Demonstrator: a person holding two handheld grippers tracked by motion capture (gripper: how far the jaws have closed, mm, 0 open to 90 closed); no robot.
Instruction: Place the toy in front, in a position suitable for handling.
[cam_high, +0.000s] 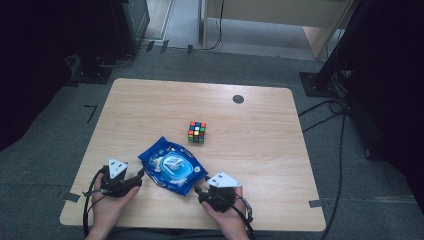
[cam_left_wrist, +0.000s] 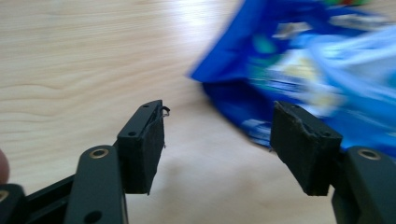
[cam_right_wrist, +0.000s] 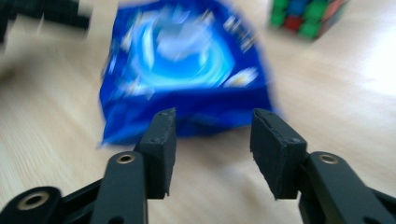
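Observation:
A blue snack packet (cam_high: 172, 167) lies flat on the wooden table (cam_high: 150, 100) near its front edge. My left gripper (cam_high: 140, 175) sits at the packet's left corner, its jaws open. In the left gripper view the gripper (cam_left_wrist: 217, 144) has bare table between its pads, and the blurred packet (cam_left_wrist: 303, 70) lies just beyond the right pad. My right gripper (cam_high: 197, 190) is at the packet's front right corner. In the right gripper view the gripper (cam_right_wrist: 212, 140) stands open, with the packet's (cam_right_wrist: 187, 70) near edge just past its tips and nothing gripped.
A colour puzzle cube (cam_high: 197, 132) stands behind the packet toward mid-table, and the cube (cam_right_wrist: 306, 16) is at the top right of the right gripper view. A dark round grommet (cam_high: 238, 99) sits near the far edge. Cables and stands ring the table on the floor.

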